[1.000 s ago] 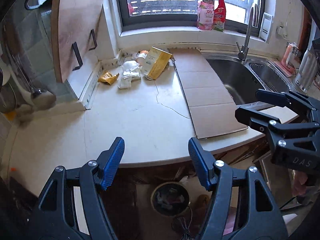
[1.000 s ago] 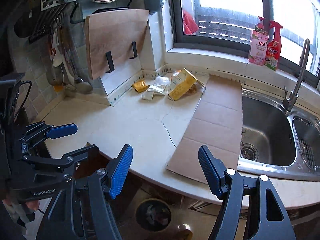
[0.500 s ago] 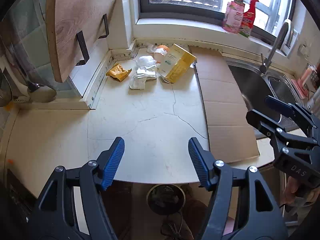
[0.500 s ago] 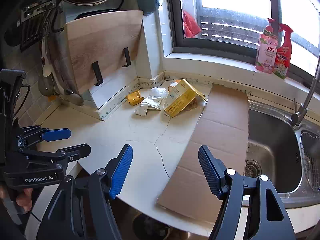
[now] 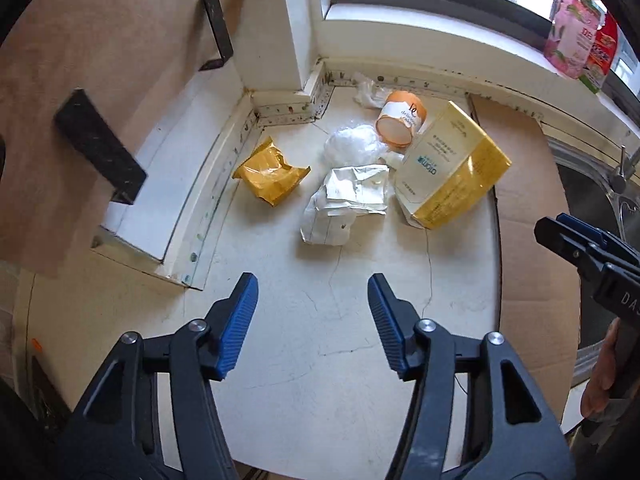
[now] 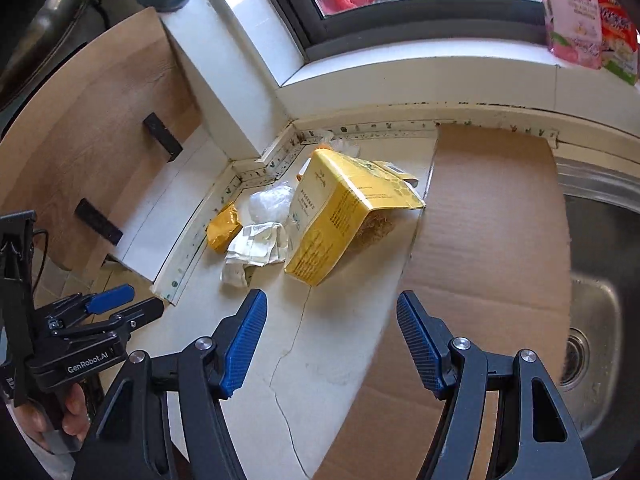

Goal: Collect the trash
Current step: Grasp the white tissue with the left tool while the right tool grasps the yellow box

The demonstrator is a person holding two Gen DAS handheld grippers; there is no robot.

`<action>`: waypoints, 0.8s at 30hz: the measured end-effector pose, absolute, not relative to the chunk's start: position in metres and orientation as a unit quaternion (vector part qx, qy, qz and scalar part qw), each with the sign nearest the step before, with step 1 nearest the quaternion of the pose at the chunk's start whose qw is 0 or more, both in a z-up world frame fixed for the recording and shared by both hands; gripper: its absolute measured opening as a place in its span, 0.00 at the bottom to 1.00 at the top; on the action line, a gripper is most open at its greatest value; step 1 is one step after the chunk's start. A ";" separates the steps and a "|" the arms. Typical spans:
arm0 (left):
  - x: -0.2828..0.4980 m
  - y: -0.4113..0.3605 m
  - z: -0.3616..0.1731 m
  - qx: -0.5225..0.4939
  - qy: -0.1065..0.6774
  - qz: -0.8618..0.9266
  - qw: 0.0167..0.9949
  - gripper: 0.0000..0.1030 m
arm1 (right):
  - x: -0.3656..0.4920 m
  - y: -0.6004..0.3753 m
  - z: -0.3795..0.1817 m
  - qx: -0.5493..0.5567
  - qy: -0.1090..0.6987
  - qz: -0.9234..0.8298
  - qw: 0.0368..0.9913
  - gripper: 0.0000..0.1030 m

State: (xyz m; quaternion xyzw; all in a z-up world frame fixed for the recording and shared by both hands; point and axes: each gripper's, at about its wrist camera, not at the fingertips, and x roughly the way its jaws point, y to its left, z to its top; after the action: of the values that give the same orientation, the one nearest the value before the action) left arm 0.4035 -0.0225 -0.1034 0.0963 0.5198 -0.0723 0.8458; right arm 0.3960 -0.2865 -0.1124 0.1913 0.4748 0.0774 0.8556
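Observation:
Trash lies in the counter's back corner: a yellow box (image 5: 452, 172) (image 6: 340, 212), crumpled white paper (image 5: 348, 200) (image 6: 256, 248), a yellow wrapper (image 5: 272, 174) (image 6: 224, 228), a clear plastic wad (image 5: 352, 146) (image 6: 272, 200), an orange cup on its side (image 5: 400, 120) and a white scrap (image 5: 368, 90). My left gripper (image 5: 312, 316) is open and empty, short of the white paper. My right gripper (image 6: 330, 340) is open and empty, short of the yellow box. Each gripper shows at the edge of the other's view.
A flat cardboard sheet (image 6: 488, 240) lies right of the trash, beside the steel sink (image 6: 596, 320). A wooden cutting board (image 5: 92, 80) leans at the left wall. Bottles (image 6: 584, 12) stand on the window sill. The cream counter (image 5: 304, 360) is cracked.
Both grippers have moved forward over the counter toward the trash pile, which now looks much larger. The floor bin under the counter edge has left view. Both stay open.

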 end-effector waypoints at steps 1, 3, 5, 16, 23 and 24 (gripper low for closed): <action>0.414 -0.023 -0.111 0.089 0.529 -0.075 0.841 0.50 | 0.409 -0.288 -0.121 0.199 0.479 0.080 0.851 0.67; 0.433 -0.025 -0.123 0.078 0.542 -0.079 0.833 0.50 | 0.438 -0.290 -0.140 0.222 0.489 0.090 0.839 0.67; 0.448 -0.025 -0.133 0.063 0.554 -0.092 0.825 0.50 | 0.458 -0.286 -0.153 0.242 0.493 0.098 0.830 0.67; 0.507 -0.053 -0.163 0.042 0.581 -0.115 0.805 0.50 | 0.485 -0.269 -0.170 0.234 0.456 0.153 0.845 0.07; 0.529 -0.071 -0.192 0.045 0.592 -0.102 0.798 0.52 | 0.457 -0.278 -0.165 0.235 0.445 0.167 0.848 0.06; 0.530 -0.072 -0.194 0.040 0.592 -0.101 0.799 0.52 | 0.453 -0.280 -0.166 0.237 0.447 0.168 0.846 0.06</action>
State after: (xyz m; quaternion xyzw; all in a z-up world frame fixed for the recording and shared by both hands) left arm 0.5296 -0.0719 -0.1939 0.0401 0.5919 -0.1008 0.7987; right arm 0.4533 -0.2799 -0.1664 0.2369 0.4471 0.1676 0.8461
